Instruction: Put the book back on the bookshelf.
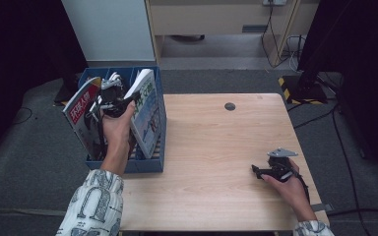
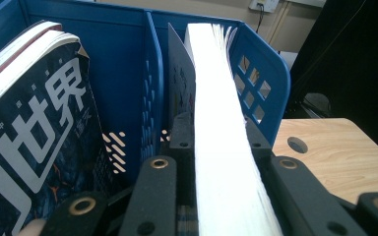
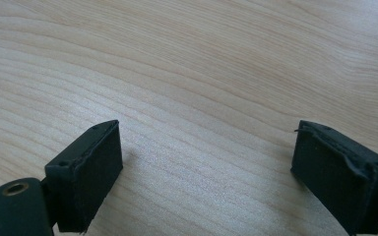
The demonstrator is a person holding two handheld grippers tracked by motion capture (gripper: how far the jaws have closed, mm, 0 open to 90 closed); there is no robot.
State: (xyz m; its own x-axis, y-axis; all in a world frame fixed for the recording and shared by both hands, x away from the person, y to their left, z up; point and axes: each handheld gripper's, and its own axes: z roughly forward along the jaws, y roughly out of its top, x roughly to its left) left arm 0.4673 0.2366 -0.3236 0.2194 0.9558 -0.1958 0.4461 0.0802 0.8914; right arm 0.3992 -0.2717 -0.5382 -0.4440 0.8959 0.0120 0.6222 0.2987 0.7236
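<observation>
A blue file organizer [image 1: 150,164] stands at the table's left edge, with upright dividers [image 2: 150,73]. My left gripper [image 1: 109,96] reaches into it from above and is shut on a thick magazine [image 1: 145,110]. In the left gripper view its white page block [image 2: 216,123] runs up between the jaws of the left gripper [image 2: 218,132]. A second magazine [image 1: 81,110] with a red-and-dark cover [image 2: 34,128] leans in the compartment to the left. My right gripper [image 1: 258,170] rests low at the right of the wooden table [image 1: 211,147]. The right gripper [image 3: 206,162] is open over bare wood.
A round cable hole [image 1: 230,106] sits near the table's far edge. On the floor beyond the right corner stands a black base with yellow-black striping [image 1: 288,86], and cables [image 1: 334,113] trail beside it. A pale cabinet [image 1: 113,29] stands behind the organizer.
</observation>
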